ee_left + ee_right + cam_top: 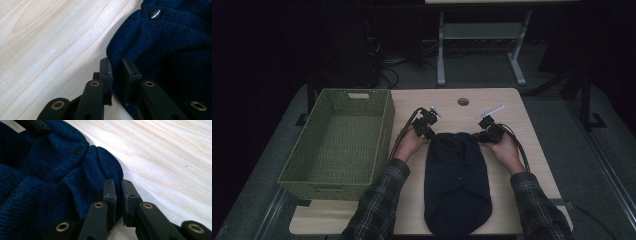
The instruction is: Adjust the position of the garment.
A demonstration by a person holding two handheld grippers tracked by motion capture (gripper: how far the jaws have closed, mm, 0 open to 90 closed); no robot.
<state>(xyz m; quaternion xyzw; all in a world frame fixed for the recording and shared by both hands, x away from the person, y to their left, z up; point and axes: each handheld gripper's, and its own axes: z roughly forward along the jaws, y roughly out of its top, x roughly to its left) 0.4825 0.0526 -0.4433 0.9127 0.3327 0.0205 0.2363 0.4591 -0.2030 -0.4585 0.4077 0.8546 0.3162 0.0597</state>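
A dark navy knitted garment lies folded lengthwise on the wooden table, its far end between my two hands. My left gripper is at the far left corner of that end. In the left gripper view its jaws pinch the knit edge, near a dark button. My right gripper holds the far right corner. In the right gripper view its jaws are closed on a rounded fold of the fabric, below another button.
An empty green woven basket stands at the table's left side, close to my left forearm. A round cable hole sits near the far edge. Bare wood lies beyond and to the right of the garment.
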